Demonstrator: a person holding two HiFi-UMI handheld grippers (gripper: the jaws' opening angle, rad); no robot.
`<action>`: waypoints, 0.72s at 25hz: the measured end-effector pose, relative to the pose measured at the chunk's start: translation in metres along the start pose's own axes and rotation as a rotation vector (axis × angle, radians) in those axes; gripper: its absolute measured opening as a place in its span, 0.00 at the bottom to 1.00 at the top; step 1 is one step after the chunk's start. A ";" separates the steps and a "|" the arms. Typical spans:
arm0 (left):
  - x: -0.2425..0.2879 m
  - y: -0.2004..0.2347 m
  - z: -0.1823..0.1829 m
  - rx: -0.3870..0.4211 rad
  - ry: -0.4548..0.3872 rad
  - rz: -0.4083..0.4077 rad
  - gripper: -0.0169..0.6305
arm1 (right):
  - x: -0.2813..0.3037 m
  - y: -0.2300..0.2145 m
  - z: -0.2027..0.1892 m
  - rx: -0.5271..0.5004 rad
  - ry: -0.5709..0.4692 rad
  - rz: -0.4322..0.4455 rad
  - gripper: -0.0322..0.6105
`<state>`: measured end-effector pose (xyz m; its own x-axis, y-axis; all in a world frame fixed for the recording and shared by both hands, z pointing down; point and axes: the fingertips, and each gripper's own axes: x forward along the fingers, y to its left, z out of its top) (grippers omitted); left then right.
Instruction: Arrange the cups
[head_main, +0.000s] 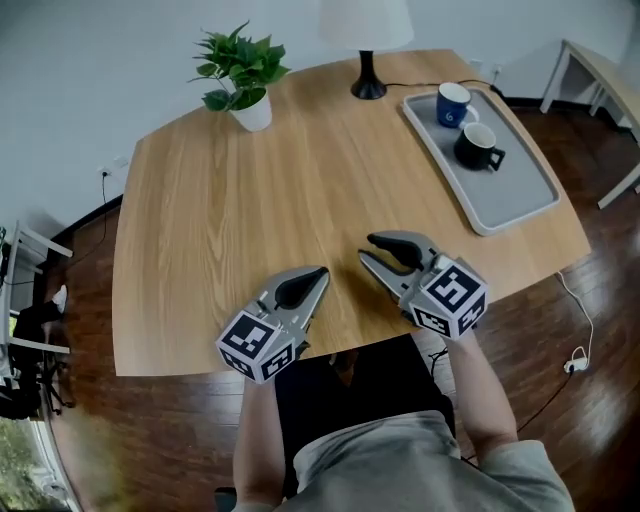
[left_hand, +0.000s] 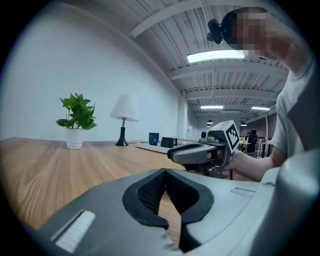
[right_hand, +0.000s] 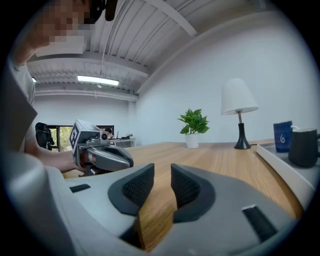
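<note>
- the left gripper (head_main: 320, 272) is being held low over the near edge of the wooden table (head_main: 220, 220); its jaws are being pressed together at the tips, with nothing between them
- the right gripper (head_main: 367, 248) is being held just beside it, also low over the table; its jaws are being held nearly together, with only a thin slit of tabletop showing between the pads; nothing is being gripped there either
- the two grippers are being angled slightly toward each other, so the tips are near each other but apart
- now the cups: the blue cup (head_main: 453, 104) and the black cup (head_main: 477, 146) are both being carried upright by the grey tray (head_main: 520, 200) on the far right side of the table; the blue one is sitting toward the tray's far end and the black one just beside it on the nearer side; both handles are being turned to the right in the head view
- both cups are well apart from the grippers; neither is being touched
- a potted plant (head_main: 240, 65) and a lamp (head_main: 365, 20) are being shown along the far edge, the lamp near the tray's far corner
</note>
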<state>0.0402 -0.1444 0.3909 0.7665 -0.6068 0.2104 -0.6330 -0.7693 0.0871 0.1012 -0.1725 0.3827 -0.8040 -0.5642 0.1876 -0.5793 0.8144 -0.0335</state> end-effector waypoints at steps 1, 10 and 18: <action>0.000 0.000 0.001 0.001 -0.005 0.001 0.04 | 0.000 0.000 0.000 0.001 0.001 -0.001 0.20; 0.000 -0.001 0.004 0.005 -0.024 0.006 0.04 | -0.001 -0.002 -0.001 0.004 0.013 -0.004 0.20; -0.004 -0.001 0.004 0.014 -0.026 0.006 0.04 | 0.000 -0.002 -0.002 0.017 0.016 -0.008 0.20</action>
<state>0.0385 -0.1422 0.3856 0.7651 -0.6167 0.1853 -0.6365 -0.7678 0.0726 0.1025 -0.1735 0.3847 -0.7971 -0.5684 0.2037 -0.5881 0.8074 -0.0481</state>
